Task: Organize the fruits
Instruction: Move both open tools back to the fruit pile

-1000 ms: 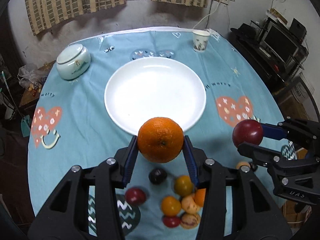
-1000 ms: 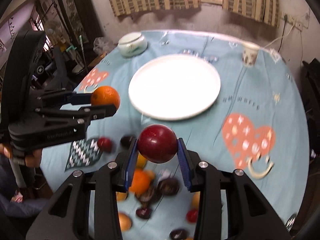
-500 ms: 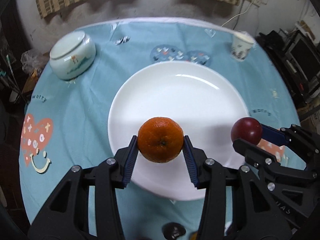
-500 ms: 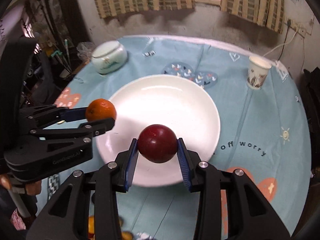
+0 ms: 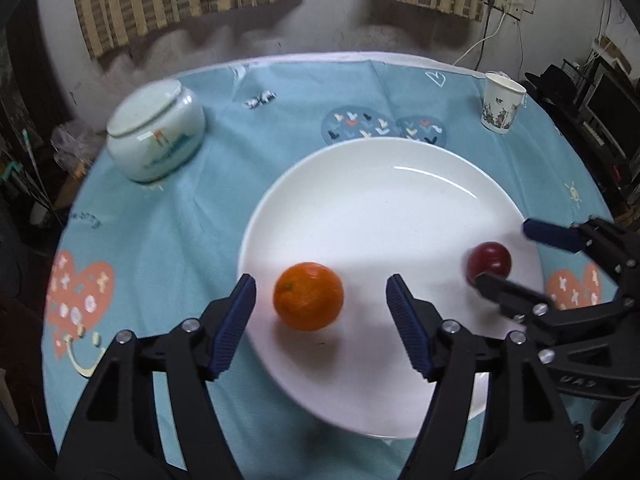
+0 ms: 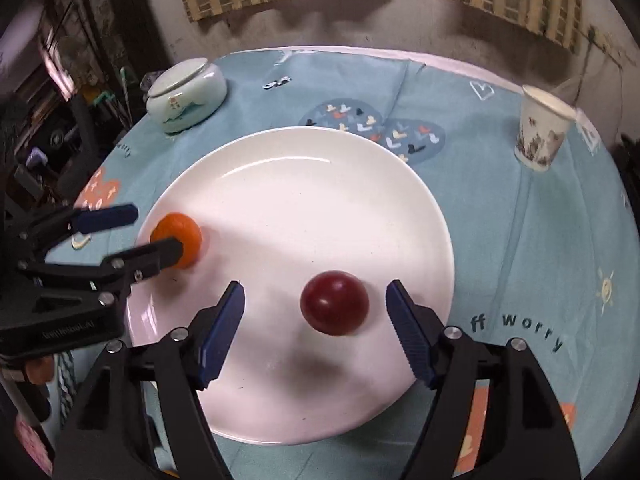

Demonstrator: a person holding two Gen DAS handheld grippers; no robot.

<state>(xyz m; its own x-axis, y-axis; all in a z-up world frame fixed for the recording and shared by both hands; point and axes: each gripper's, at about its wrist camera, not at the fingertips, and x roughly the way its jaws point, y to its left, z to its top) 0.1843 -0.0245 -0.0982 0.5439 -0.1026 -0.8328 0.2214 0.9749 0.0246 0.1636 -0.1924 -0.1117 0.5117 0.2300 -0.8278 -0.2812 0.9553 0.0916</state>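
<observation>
An orange (image 5: pixel 308 296) lies on the near left part of the big white plate (image 5: pixel 384 184). My left gripper (image 5: pixel 320 294) straddles it with its jaws opening, the blue pads clear of the fruit on both sides. A dark red plum (image 6: pixel 334 308) rests on the near right part of the plate (image 6: pixel 304 184). My right gripper (image 6: pixel 315 300) stands over it, jaws opening, pads apart from the plum. Each view also catches the other side: the plum (image 5: pixel 489 259) beside the right gripper (image 5: pixel 506 254), the orange (image 6: pixel 177 238) beside the left gripper (image 6: pixel 154 230).
A pale green lidded jar (image 5: pixel 154 136) sits at the far left of the round table with its blue patterned cloth (image 5: pixel 160 240). A paper cup (image 5: pixel 502 102) stands at the far right. Dark furniture and clutter ring the table.
Both grippers moved forward and down over the plate, then their jaws spread. The orange and the plum left the pads and now lie on the plate.
</observation>
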